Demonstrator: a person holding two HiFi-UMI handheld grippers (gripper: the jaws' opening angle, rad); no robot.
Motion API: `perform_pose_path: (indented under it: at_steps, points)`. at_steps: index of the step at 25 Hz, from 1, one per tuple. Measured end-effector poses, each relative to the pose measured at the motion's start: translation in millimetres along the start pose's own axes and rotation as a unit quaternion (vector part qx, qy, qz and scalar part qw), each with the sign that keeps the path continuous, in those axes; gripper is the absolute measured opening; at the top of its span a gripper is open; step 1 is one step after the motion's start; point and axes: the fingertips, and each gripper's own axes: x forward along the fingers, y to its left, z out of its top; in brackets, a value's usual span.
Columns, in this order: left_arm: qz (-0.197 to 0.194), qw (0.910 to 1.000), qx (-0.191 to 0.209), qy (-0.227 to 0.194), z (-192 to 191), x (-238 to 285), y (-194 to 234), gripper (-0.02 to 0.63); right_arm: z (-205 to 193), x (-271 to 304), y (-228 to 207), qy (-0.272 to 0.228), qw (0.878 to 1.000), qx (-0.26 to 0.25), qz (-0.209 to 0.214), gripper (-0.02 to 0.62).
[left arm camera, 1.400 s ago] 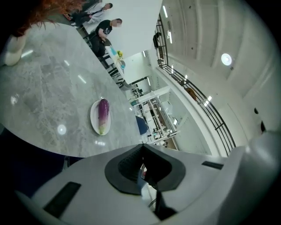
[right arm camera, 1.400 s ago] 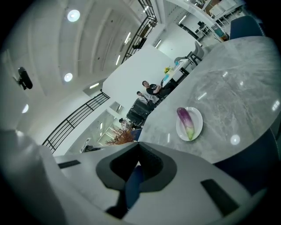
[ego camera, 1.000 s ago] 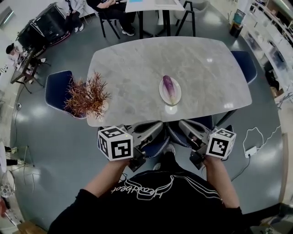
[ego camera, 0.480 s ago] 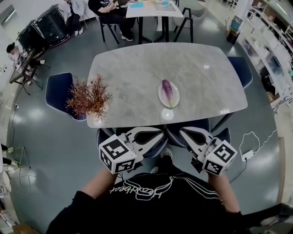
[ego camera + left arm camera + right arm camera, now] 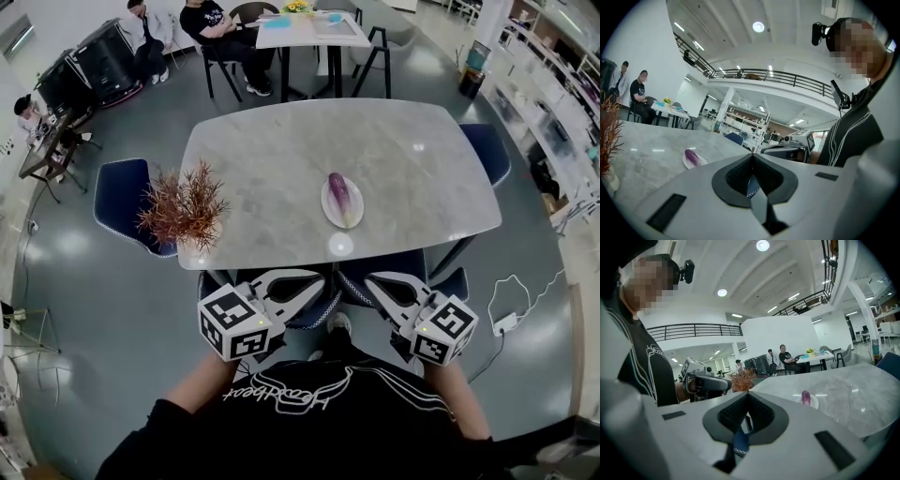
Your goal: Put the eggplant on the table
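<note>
A purple eggplant (image 5: 337,190) lies on a small white plate (image 5: 350,215) near the front edge of the grey marble table (image 5: 281,159). Both grippers hang in front of my chest, short of the table edge and apart from the plate. The left gripper (image 5: 322,278) is shut and holds nothing. The right gripper (image 5: 368,278) is also shut and empty. The left gripper view has its jaws (image 5: 752,155) closed, with the eggplant (image 5: 691,156) far off to the left. In the right gripper view the gripper (image 5: 748,393) points past the eggplant (image 5: 805,397).
A reddish dried plant (image 5: 183,202) stands at the table's front left corner. Blue chairs (image 5: 122,192) (image 5: 487,150) flank the table, and one (image 5: 314,305) is tucked under its near edge. People sit at a far table (image 5: 300,28). A cable (image 5: 511,305) lies on the floor at the right.
Both grippers have rolled about their own axes and shifted a little in front of me, so the marker cubes show other faces. The eggplant stays on its plate.
</note>
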Motion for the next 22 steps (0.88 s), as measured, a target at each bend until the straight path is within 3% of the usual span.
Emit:
perform_pose_path:
  at_steps: [22]
  points:
    - [-0.015, 0.9999, 0.001, -0.003, 4.7, 11.6, -20.4, 0.009, -1.5, -4.7, 7.9, 0.014, 1.000, 0.000, 0.018, 0.005]
